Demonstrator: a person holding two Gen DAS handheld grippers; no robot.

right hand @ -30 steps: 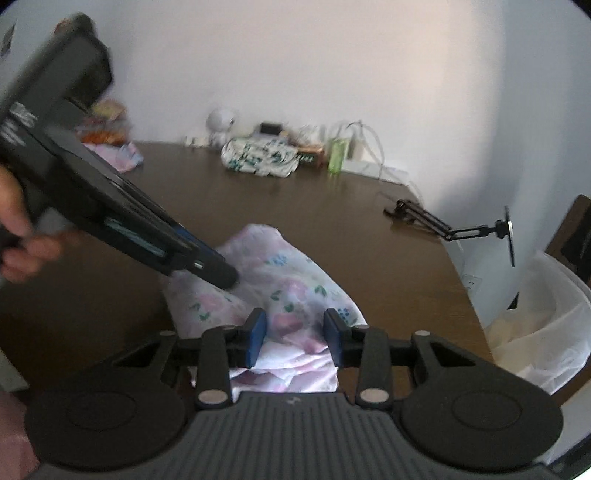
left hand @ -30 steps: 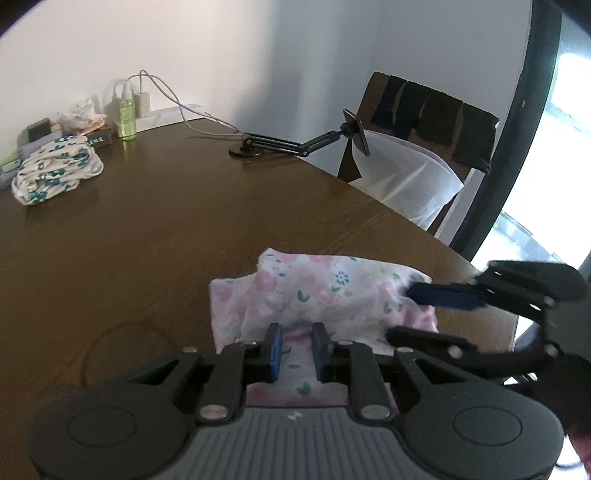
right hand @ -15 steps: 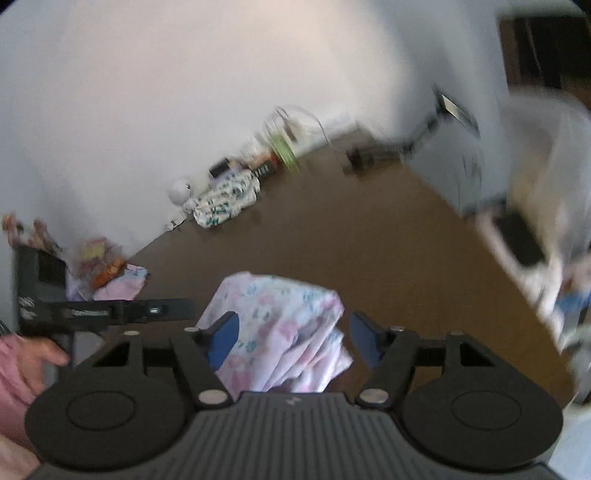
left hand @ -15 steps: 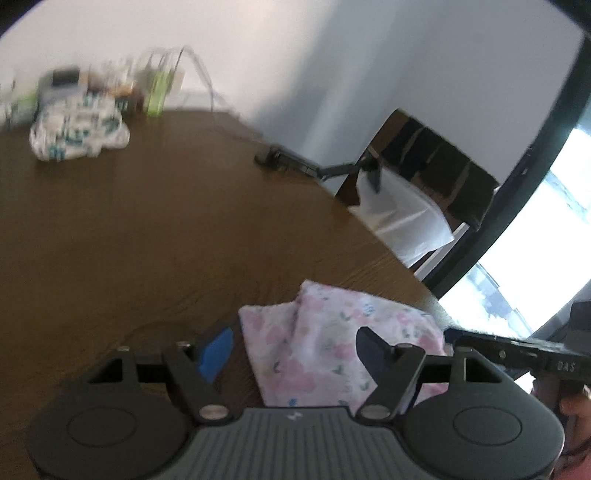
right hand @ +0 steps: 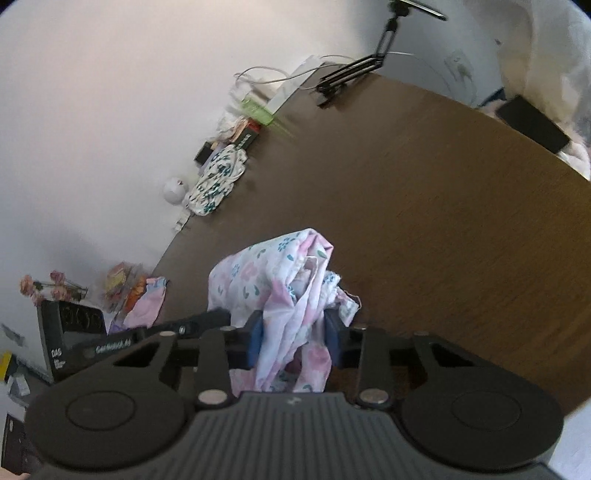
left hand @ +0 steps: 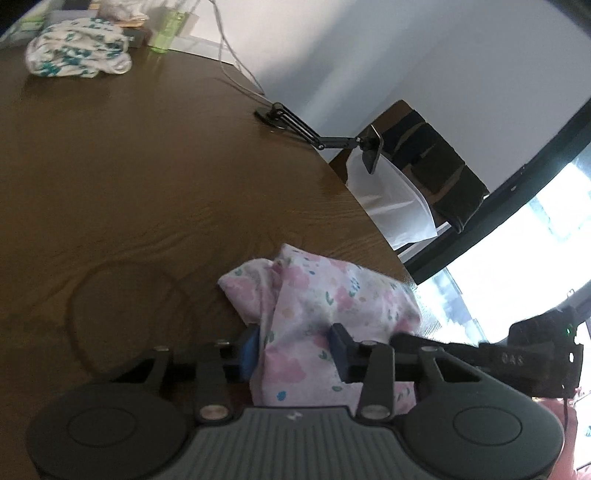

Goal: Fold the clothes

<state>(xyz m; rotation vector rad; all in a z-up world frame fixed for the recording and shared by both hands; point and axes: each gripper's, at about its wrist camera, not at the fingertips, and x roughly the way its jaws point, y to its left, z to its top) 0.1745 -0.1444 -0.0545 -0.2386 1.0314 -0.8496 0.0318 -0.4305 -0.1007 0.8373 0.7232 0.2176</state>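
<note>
A pink floral garment lies bunched near the edge of the dark wooden table. My left gripper has a thick fold of it between its blue pads, and the jaws are closing with the cloth filling the gap. In the right wrist view the same garment rises in a crumpled heap. My right gripper is closing on a hanging bunch of it, pads against the cloth. The two grippers hold the garment side by side. The other gripper's finger shows beside each view's own fingers.
A white garment with teal flowers lies far back on the table near a green bottle and cables. A black phone-holder arm reaches over the table edge toward a chair with a white bag. Clutter lines the wall.
Both grippers let go, opened wide, rolled and came down, then closed again on thicker bunches of the pink garment. The garment now stands more heaped up.
</note>
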